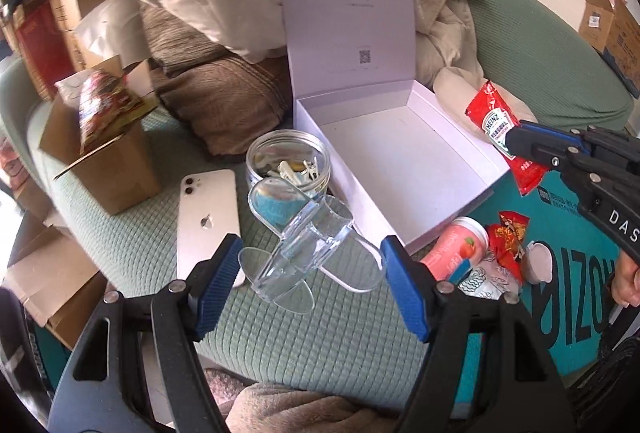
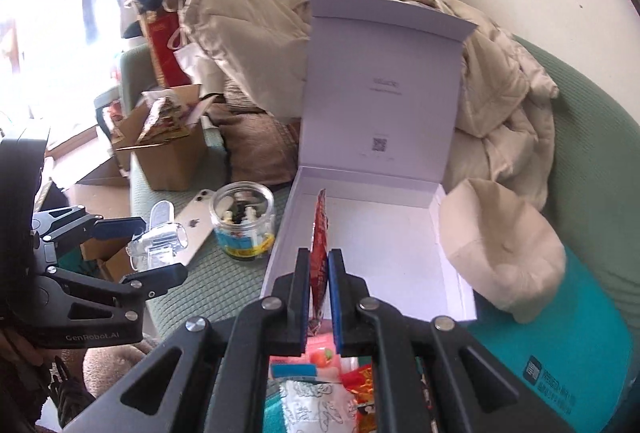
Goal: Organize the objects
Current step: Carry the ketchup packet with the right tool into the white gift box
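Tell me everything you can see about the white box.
The white box looks like stiff card, a shallow rectangular tray with a hinged lid standing upright behind it. The lid's inside bears faint lettering and a small QR code. The tray is empty. It rests on the green sofa, its near right corner on a teal bag. A jar stands close by its left side.

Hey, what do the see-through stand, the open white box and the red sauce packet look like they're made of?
Stand: clear hard plastic, probably acrylic; glossy, the cushion shows through it.
White box: matte rigid cardboard, with crisp folded edges and a hinged lid.
Sauce packet: thin glossy printed plastic or foil film, flat in the right gripper.
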`<action>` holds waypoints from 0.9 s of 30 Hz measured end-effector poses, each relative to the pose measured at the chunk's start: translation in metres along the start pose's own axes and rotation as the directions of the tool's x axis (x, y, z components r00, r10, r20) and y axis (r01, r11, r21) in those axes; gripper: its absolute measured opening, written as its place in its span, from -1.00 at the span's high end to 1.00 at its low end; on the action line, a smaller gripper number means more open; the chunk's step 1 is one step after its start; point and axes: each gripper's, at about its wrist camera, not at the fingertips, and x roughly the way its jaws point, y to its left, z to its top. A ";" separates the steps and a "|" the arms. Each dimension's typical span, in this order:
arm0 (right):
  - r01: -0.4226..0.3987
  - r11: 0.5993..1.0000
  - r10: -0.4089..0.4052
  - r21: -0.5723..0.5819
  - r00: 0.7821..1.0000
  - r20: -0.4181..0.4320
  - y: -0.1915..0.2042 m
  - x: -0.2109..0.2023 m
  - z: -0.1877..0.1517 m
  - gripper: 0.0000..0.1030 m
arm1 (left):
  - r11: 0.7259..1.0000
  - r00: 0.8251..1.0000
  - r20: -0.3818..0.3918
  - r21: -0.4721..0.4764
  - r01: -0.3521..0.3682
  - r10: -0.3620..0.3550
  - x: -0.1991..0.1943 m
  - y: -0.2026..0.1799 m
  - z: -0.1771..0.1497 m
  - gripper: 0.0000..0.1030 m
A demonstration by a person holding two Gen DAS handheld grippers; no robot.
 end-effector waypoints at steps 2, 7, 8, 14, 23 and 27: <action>-0.028 0.999 0.028 -0.021 1.000 0.004 0.002 -0.007 -0.006 0.84 | 0.999 1.000 0.005 -0.033 -0.020 0.021 -0.012 -0.003 -0.007 -0.36; -0.073 0.996 0.075 -0.051 0.997 0.021 -0.001 -0.031 -0.023 0.84 | 0.995 0.997 0.024 -0.069 -0.071 0.073 -0.040 -0.019 -0.022 -0.36; -0.081 0.995 0.082 -0.051 0.996 0.020 -0.004 -0.034 -0.026 0.84 | 0.994 0.996 0.031 -0.074 -0.077 0.079 -0.045 -0.024 -0.024 -0.36; -0.113 0.992 0.113 -0.052 0.994 0.006 -0.027 -0.040 -0.040 0.84 | 0.989 0.992 0.046 -0.096 -0.115 0.120 -0.057 -0.057 -0.027 -0.36; -0.124 0.990 0.124 -0.063 0.992 0.006 -0.051 -0.024 -0.036 0.84 | 0.992 0.993 0.016 -0.041 -0.117 0.118 -0.038 -0.090 -0.014 -0.36; -0.113 0.992 0.113 -0.057 0.994 -0.011 -0.059 -0.004 -0.029 0.84 | 0.994 0.994 0.004 -0.032 -0.107 0.107 -0.017 -0.090 -0.002 -0.36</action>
